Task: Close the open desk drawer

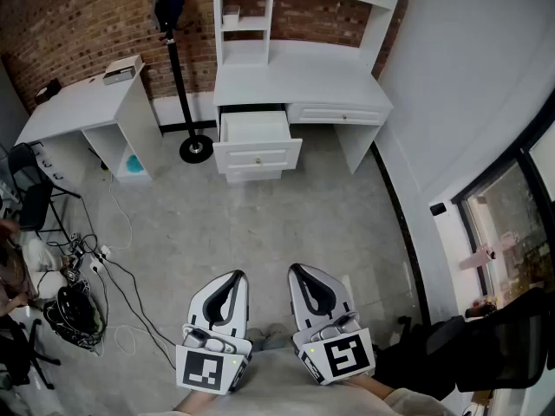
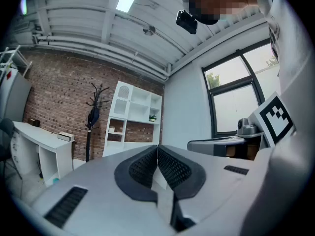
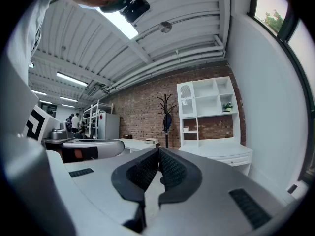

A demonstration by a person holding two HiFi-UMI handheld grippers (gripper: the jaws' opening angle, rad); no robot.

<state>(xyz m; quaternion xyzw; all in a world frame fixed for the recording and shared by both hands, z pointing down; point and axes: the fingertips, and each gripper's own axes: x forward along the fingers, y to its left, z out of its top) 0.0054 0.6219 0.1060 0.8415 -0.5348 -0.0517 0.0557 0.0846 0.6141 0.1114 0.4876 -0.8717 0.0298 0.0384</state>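
A white desk (image 1: 299,81) with a shelf hutch stands against the brick wall at the top of the head view. Its left drawer (image 1: 257,143) is pulled out, front panel toward me. The drawer to its right (image 1: 340,113) sits flush. Both grippers are far from it, low in the head view: my left gripper (image 1: 237,276) and my right gripper (image 1: 296,269) are side by side, both shut with nothing between the pads. In the left gripper view the pads (image 2: 157,147) meet; in the right gripper view the right gripper (image 3: 158,151) is shut too, with the desk (image 3: 221,151) beyond.
A coat stand (image 1: 196,148) stands just left of the open drawer. A second white desk (image 1: 82,102) is at the far left. Cables, a power strip (image 1: 97,256) and a helmet (image 1: 76,312) lie on the left floor. A black chair (image 1: 486,345) is at the right.
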